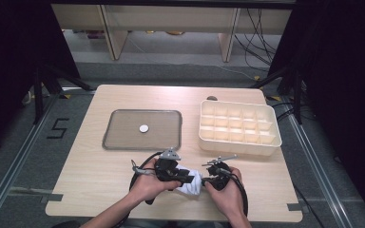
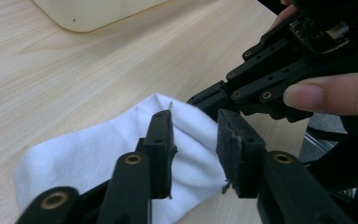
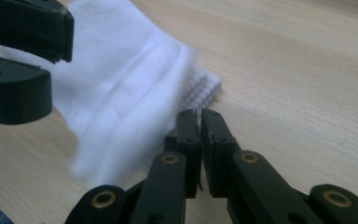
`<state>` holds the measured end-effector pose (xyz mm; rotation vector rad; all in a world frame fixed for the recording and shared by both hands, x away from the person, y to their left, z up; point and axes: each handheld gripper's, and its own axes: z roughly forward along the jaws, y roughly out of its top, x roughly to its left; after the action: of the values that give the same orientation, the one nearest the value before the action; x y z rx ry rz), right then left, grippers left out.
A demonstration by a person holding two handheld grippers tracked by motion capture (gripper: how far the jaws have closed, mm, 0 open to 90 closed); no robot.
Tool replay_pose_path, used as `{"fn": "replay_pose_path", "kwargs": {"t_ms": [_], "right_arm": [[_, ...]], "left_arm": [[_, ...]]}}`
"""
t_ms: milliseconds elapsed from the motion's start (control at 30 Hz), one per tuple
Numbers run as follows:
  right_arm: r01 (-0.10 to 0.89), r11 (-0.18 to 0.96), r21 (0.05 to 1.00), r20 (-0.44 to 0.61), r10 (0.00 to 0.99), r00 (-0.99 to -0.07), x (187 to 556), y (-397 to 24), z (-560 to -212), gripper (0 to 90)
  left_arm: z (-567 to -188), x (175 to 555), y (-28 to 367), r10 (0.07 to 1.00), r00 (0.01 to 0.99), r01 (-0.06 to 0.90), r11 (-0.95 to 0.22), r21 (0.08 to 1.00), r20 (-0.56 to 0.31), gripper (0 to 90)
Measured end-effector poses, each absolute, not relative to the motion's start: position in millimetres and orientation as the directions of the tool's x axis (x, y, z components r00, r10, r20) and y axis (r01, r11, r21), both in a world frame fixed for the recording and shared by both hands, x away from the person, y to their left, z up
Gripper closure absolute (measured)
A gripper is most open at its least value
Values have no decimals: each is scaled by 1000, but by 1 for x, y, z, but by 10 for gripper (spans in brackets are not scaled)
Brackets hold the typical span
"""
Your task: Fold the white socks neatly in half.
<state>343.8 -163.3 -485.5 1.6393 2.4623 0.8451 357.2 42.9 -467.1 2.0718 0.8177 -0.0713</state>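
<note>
Soft white fabric sock (image 2: 102,154) on pale wooden table (image 1: 100,171), left gripper (image 2: 193,149) jaws parted above it, right gripper (image 3: 199,135) jaws clenched on its edge

Both forearms enter from the bottom of the high view, low in the middle of the frame, and angle inward so the hands sit close together. The left hand (image 1: 151,183) wraps the left gripper (image 1: 184,178), which points rightward; in its own view the jaws stand apart with a clear gap. The right hand (image 1: 225,192) grips the right gripper (image 1: 203,179), which points leftward toward the other; its jaws are nearly together, a thin slit between the pads.
</note>
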Motion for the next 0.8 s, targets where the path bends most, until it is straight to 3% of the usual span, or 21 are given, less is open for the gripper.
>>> {"fn": "replay_pose_path", "kwargs": {"t_ms": [233,567,800], "right_arm": [[806,301,510,207,866,-455,345,-170,-481,870],[794,263,548,217,872,-439,338,-169,-466,883],[798,284,531,229,859,-458,340,-163,-477,882]], "left_arm": [[-480,359,38,519,785,579,-420,698,-339,749],[-495,359,32,516,790,581,-457,674,-331,760],[-499,358,32,519,791,578,-463,672,-323,757]]}}
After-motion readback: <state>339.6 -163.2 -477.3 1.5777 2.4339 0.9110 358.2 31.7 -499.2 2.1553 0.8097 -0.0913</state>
